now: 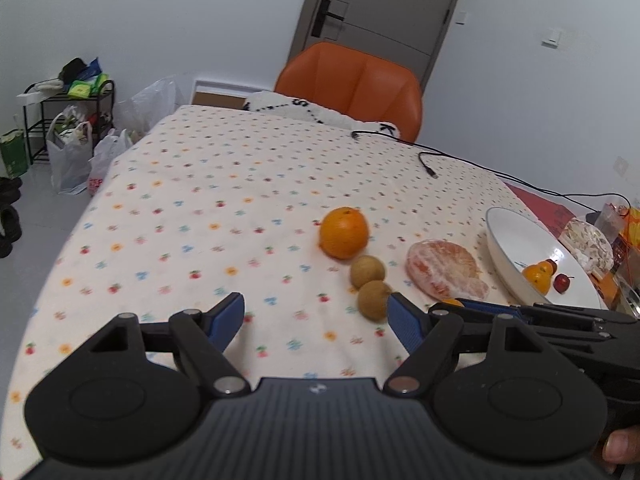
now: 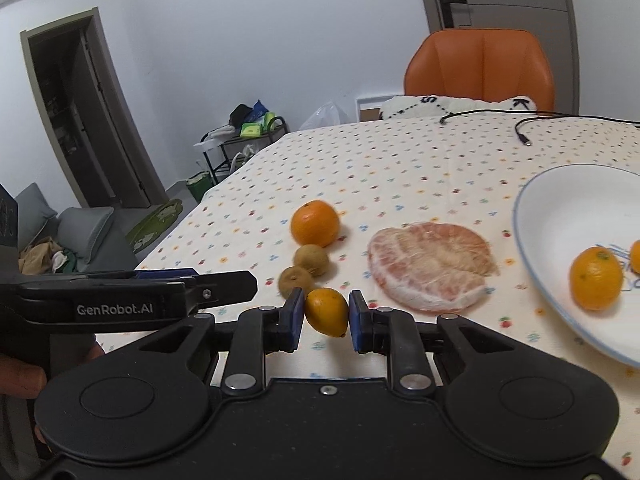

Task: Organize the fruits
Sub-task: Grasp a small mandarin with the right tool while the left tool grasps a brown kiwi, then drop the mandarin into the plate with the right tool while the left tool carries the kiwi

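My right gripper (image 2: 326, 314) is shut on a small orange kumquat (image 2: 327, 311), low over the dotted tablecloth. Just beyond it lie two brown longans (image 2: 311, 260) (image 2: 295, 279), an orange (image 2: 315, 223) and a peeled pomelo half (image 2: 430, 266). The white plate (image 2: 548, 196) on the right holds another kumquat (image 2: 596, 278). My left gripper (image 1: 316, 318) stands open with nothing between its fingers, left of the longans (image 1: 368, 271) (image 1: 374, 300). In the left wrist view the orange (image 1: 344, 233), pomelo (image 1: 444, 274) and plate (image 1: 516, 236) show too, and the right gripper's body (image 1: 560, 320) reaches in from the right.
An orange chair (image 1: 352, 84) with a white cushion stands at the table's far edge. Black cables (image 1: 428, 160) trail over the far right of the cloth. Packets and clutter (image 1: 588, 240) sit beyond the plate. A shelf rack and bags (image 1: 68, 132) stand on the floor at left.
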A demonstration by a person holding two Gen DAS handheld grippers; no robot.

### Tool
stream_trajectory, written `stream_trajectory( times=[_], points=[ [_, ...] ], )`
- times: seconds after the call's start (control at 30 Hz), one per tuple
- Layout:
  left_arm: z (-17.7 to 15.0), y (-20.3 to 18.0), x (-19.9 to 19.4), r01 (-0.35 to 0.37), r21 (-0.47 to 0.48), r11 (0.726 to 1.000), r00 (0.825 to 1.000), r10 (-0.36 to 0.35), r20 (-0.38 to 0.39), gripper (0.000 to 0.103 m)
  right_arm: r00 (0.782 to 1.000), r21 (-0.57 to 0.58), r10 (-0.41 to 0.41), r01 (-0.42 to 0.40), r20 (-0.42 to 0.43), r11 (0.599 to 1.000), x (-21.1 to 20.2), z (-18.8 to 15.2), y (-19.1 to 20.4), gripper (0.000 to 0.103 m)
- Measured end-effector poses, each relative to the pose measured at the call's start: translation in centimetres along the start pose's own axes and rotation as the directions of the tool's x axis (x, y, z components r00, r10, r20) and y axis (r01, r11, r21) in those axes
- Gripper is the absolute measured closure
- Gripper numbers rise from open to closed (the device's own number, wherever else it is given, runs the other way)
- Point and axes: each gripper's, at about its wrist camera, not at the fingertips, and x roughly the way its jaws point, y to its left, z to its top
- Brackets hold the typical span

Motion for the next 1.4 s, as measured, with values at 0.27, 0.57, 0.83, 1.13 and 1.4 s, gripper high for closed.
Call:
stream_trajectory(
  times=[0.27,0.57,0.83,1.13,1.4],
  points=[
    [0.2,-1.8,2.3,0.033,0.011,0.999,0.999,-0.033,-0.032,0.036,1.000,0.035,-0.016,0.015,0.024,0.999,-1.0,0.4,-2.1,0.081],
    [0.3,-3.1,3.6,0.003,0.050,0.999,1.000,-0.002,-0.026,0.078,0.998,0.076,-0.042,0.038,0.050,0.996,-2.1,0.3,-4.1,0.081],
    [0.8,-4.3,2.4,0.026,0.070,0.997,1.000,-0.026,-0.014,0.078,0.996,0.104,-0.044,0.036,0.074,0.994,-3.1,-0.1,-4.9,0.081],
    [0.9,-6.3,1.8,0.058,0.101,0.993,0.998,-0.058,-0.002,0.078,0.992,0.136,-0.073,0.058,0.107,0.989,-4.9,-0.4,-6.3,0.081],
    [1.0,-8.2,1.9,0.078,0.123,0.989,0.997,-0.079,0.006,0.078,0.987,0.181,-0.098,0.073,0.131,0.981,-6.3,-0.8,-8.0,0.081]
  ],
)
